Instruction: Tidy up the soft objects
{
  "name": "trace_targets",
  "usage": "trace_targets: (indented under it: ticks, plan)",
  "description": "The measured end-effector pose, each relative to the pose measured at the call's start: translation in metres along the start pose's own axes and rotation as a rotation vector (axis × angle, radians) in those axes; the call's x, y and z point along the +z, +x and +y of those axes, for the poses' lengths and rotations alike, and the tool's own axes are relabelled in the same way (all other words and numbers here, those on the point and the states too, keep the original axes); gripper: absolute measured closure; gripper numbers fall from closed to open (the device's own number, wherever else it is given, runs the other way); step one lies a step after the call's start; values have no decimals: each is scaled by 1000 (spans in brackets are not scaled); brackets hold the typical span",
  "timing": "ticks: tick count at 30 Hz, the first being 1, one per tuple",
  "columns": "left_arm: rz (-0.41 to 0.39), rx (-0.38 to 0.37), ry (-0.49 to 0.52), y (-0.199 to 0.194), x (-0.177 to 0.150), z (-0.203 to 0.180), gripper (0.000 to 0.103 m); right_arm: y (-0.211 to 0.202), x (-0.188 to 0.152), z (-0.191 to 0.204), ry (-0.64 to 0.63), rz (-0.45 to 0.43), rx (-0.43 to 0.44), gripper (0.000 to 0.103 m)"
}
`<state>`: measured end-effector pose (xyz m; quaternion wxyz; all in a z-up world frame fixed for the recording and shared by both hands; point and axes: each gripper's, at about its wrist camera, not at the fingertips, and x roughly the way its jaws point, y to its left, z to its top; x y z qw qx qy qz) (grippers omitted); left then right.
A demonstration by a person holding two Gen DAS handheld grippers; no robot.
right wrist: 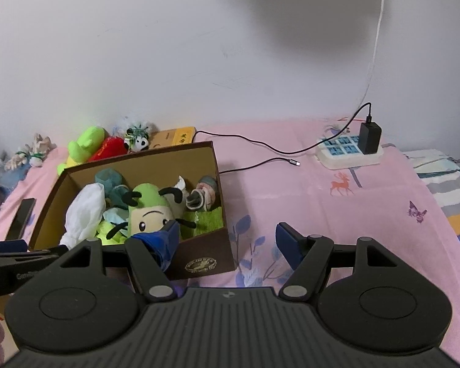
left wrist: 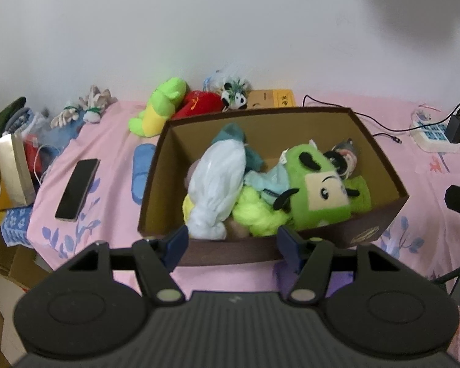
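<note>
pink sheet (right wrist: 337, 214); box (left wrist: 368, 233); phone (left wrist: 76, 190); power strip (right wrist: 349, 153); plush toys (left wrist: 159, 107)

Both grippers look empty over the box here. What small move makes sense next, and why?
Probably send the left gripper past the box toward the green plush lying on the pink sheet by the wall. Its jaws stand open with nothing between them, the box already holds several soft toys, and that plush, the red one and the panda lie outside it.

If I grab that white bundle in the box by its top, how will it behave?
The white bundle looks like thin, crinkled fabric or plastic, so it will probably sag and stretch out. Likely light. Its smooth sheen suggests it may slip. It leans on the green plush, which may shift.
</note>
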<state>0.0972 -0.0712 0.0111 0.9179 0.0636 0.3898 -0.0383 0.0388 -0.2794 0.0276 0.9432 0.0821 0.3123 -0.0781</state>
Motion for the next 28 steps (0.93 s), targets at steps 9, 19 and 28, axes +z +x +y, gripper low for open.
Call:
trace_targets:
  ticks: [9,19,28]
  plan:
    - [3,0,-97,-9,11,-15,39,10,11,-20,-33,24,115,48]
    - [7,35,-160,-14,4,-7,39,15,10,-12,-75,24,205,48]
    - [-58,1,-165,-20,2,0,39,11,5,-2,-93,7,186,48]
